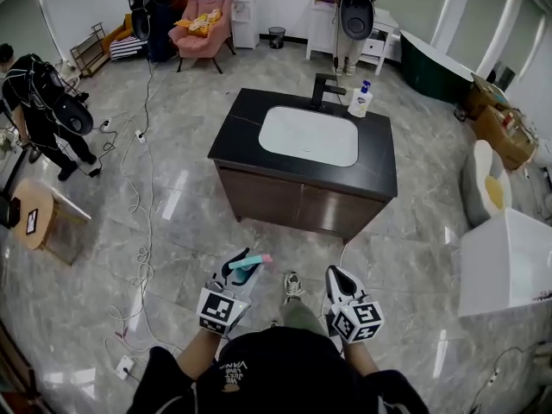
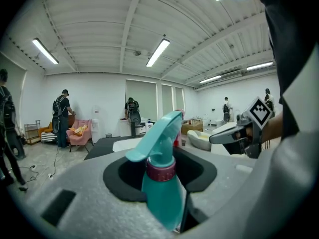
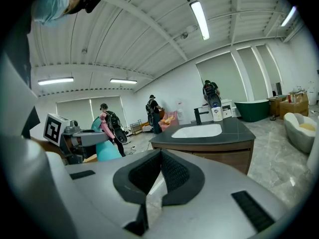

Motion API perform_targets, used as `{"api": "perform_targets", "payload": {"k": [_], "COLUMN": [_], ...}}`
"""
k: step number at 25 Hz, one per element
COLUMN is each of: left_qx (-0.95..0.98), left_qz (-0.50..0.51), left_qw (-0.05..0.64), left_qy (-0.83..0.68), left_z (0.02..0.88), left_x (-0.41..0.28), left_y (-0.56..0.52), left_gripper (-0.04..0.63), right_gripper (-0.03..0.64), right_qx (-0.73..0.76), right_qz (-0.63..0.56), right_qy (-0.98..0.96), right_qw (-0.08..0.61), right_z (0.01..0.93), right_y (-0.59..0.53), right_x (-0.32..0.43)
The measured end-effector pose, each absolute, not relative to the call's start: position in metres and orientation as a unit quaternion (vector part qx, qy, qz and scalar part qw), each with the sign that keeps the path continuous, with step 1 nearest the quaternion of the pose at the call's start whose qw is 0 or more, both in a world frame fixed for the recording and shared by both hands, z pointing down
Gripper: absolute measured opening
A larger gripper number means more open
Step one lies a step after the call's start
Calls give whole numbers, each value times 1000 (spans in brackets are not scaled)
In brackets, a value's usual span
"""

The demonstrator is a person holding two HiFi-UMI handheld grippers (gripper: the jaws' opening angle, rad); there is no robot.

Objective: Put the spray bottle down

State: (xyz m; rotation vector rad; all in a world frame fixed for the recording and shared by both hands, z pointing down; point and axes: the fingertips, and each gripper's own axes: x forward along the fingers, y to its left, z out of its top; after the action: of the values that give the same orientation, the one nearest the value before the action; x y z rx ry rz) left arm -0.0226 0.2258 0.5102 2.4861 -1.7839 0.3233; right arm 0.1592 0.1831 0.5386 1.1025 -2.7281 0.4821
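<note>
Standing upright, the spray bottle (image 2: 162, 183) is clamped in the left gripper (image 1: 236, 274); the sink counter (image 1: 379, 169) lies ahead, well apart. The right gripper (image 1: 340, 281) is held closed, empty.

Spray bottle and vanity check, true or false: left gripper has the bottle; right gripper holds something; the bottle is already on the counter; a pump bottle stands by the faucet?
The left gripper grips the teal spray bottle: true.
The right gripper holds something: false, its jaws are together and empty.
The spray bottle stands on the vanity counter: false, it is held over the floor, short of the vanity.
A white pump bottle stands by the black faucet: true.
</note>
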Motion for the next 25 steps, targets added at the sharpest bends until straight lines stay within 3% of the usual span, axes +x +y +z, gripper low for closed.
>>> {"api": "perform_targets", "payload": {"k": [25], "left_qx": [749], "left_qz": [95], "left_qw": [41], "left_qy": [-655], "left_z": [502], "left_x": [-85], "left_y": [-15], "left_gripper": [166], "right_gripper": [2], "right_qx": [250], "right_qz": [156], "right_qy": [-949], "right_qw": [108], "right_z": [547], "right_y": [-66], "right_x": [81]}}
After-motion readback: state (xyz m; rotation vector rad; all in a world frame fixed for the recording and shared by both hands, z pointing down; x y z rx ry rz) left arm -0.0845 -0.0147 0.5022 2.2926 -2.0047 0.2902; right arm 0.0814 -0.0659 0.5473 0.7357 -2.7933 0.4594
